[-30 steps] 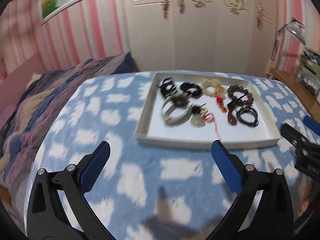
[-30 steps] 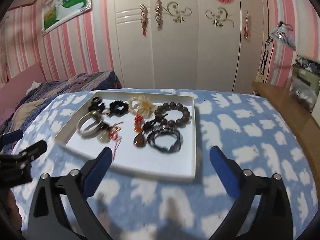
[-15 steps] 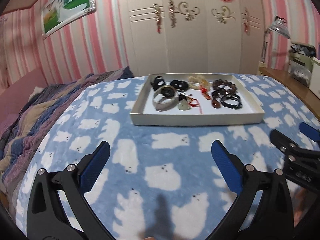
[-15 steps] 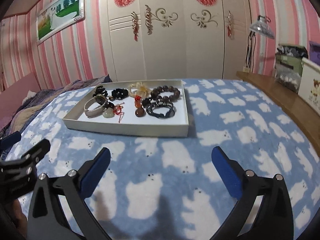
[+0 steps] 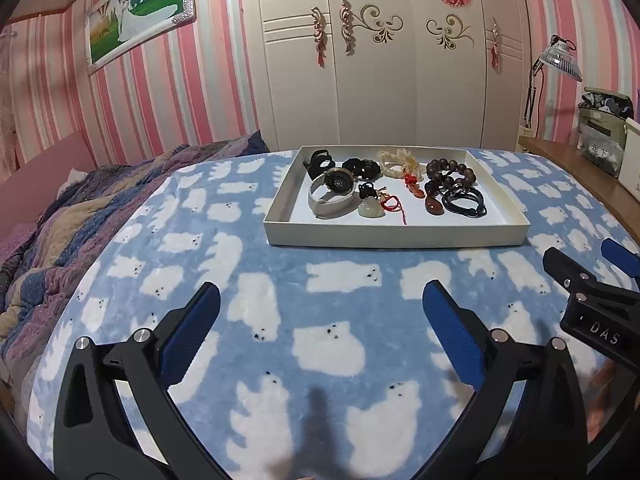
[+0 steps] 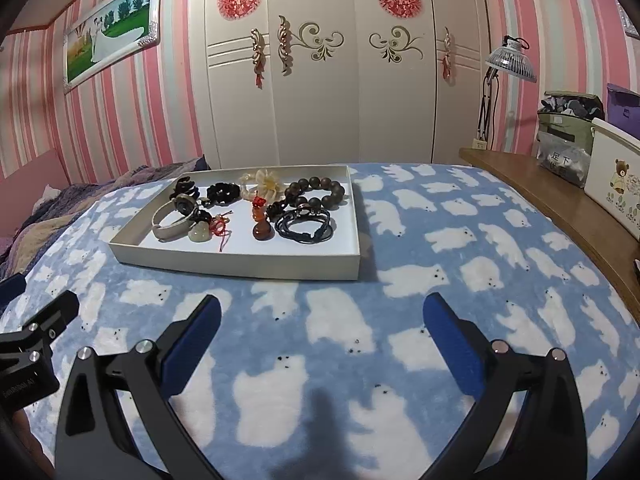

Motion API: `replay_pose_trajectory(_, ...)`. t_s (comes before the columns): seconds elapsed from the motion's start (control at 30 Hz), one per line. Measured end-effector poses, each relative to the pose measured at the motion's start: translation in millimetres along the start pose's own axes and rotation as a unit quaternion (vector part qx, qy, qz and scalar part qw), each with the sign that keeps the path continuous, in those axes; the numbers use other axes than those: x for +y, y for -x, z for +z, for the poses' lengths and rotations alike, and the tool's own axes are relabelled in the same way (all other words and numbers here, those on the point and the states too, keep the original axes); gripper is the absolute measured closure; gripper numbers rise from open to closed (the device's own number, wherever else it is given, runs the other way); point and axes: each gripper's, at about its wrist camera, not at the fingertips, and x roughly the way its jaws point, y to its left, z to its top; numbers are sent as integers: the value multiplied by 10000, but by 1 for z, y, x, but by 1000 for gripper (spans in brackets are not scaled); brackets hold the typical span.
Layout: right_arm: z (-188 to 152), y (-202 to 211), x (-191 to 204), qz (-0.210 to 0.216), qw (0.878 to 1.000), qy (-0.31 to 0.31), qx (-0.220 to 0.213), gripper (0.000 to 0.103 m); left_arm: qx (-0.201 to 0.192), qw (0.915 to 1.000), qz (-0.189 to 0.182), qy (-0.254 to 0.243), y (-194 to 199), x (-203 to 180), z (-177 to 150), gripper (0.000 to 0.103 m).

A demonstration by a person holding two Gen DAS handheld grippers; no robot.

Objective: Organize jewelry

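home bedroom: bed [image 5: 320,300] with fleece blanket, quilt [image 5: 80,216], wardrobe [image 6: 320,80], wedding photo [image 5: 140,12] on pink striped wall

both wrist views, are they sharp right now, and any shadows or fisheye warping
Left wrist view: sharp, the tray and watch crisp; fisheye bends the wardrobe and darkens the corners; a soft shadow lies on the blanket between the open left gripper. Right wrist view: equally sharp, same warping, the tray casts a shadow to its right, open right gripper.
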Motion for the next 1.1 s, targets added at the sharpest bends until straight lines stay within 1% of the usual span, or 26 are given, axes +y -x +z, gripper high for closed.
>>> replay_pose_trajectory(0.27, -1, -1, 2, 3, 10000, 47, 20, 2, 21, 10000, -31, 24, -2, 0, -1, 3)
replay_pose_trajectory(0.47, -2, -2, 2, 24, 9999, 82, 64, 2, -46, 9999, 124, -72, -2, -4, -2, 3)
replay_pose_trajectory(0.73, -3, -4, 2, 38, 9999, 90, 98, 2, 59, 10000, 44, 19, -6, -1, -1, 3)
replay_pose_trajectory(1.1, -3, -5, 2, 39, 9999, 94, 106, 2, 37, 10000, 50, 10, -6, -1, -1, 3)
